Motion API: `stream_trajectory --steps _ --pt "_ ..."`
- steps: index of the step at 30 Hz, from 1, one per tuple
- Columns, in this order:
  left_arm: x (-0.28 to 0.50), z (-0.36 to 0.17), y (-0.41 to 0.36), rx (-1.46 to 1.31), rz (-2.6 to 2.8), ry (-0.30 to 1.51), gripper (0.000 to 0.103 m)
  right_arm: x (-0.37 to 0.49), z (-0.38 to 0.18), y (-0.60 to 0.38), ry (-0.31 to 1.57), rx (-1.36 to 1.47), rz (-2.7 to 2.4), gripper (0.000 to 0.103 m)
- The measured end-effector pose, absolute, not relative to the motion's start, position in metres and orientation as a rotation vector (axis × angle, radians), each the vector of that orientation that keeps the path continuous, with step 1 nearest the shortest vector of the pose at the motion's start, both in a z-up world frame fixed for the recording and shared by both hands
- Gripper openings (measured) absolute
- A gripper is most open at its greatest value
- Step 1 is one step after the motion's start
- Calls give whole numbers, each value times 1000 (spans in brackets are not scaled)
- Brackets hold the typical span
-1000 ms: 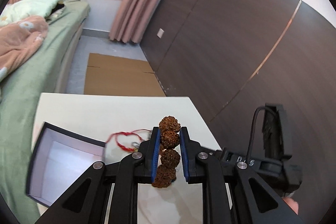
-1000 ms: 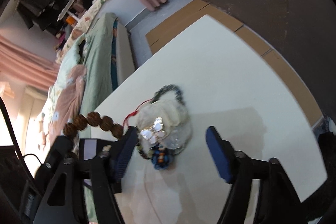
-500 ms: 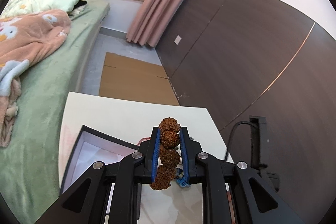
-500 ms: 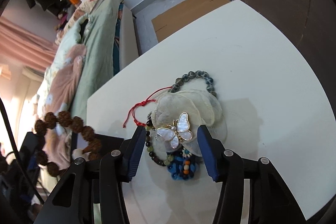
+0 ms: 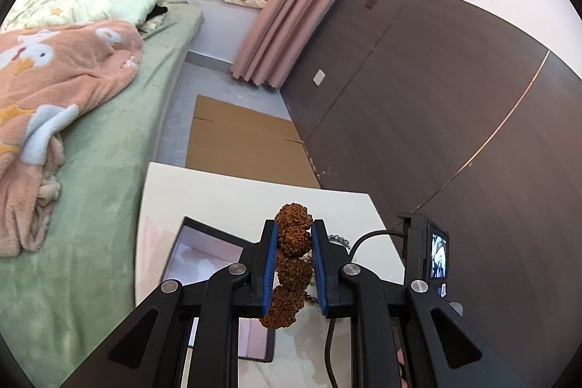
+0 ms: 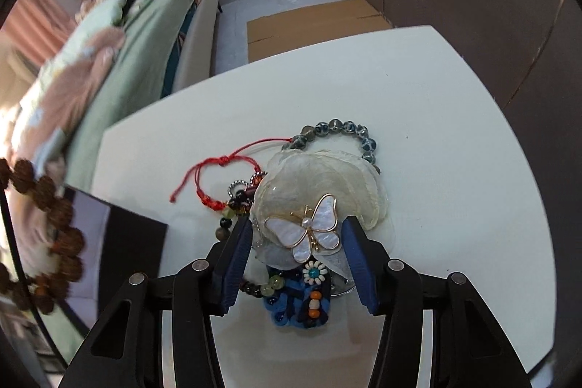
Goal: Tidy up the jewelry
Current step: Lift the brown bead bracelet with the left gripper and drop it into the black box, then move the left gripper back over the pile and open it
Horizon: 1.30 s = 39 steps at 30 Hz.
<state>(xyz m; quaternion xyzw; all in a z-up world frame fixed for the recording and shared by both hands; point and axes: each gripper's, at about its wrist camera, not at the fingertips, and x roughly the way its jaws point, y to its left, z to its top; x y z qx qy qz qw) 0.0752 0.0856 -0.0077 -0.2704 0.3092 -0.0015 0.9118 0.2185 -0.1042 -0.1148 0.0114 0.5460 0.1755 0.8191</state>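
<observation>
Between the left gripper's (image 5: 293,244) clamped pads hangs a bracelet (image 5: 289,264) of knobbly brown seeds.

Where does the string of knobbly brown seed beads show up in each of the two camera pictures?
Left wrist view: knobbly brown seed bead string at bottom centre, clamped in the left gripper.
Right wrist view: it hangs at the far left edge.
Shared landmark: the black open box.
</observation>
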Motion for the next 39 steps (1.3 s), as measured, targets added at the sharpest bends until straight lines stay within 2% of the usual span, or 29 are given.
stream_trajectory --steps 2,10,21,23,25,27,28,39 --pt "73 -8 89 -559 5 637 19 216 -114 -102 1151 -11 354 34" --pt "58 -7 94 -556 35 643 19 206 -95 -131 1149 147 419 34" --pt "56 -18 105 -576 51 653 19 173 -64 -141 1027 313 567 34" --pt "58 -21 107 -600 43 678 24 169 -60 -138 1011 329 596 34" --pt "59 -24 107 -610 47 698 34 165 -56 -133 996 335 624 34" --pt "56 -23 107 -615 62 693 56 164 -56 -129 991 340 641 34" --pt "54 -22 107 -615 66 687 60 162 -55 -128 990 345 654 34" --pt "37 -11 131 -648 151 637 62 157 -54 -84 993 414 820 34"
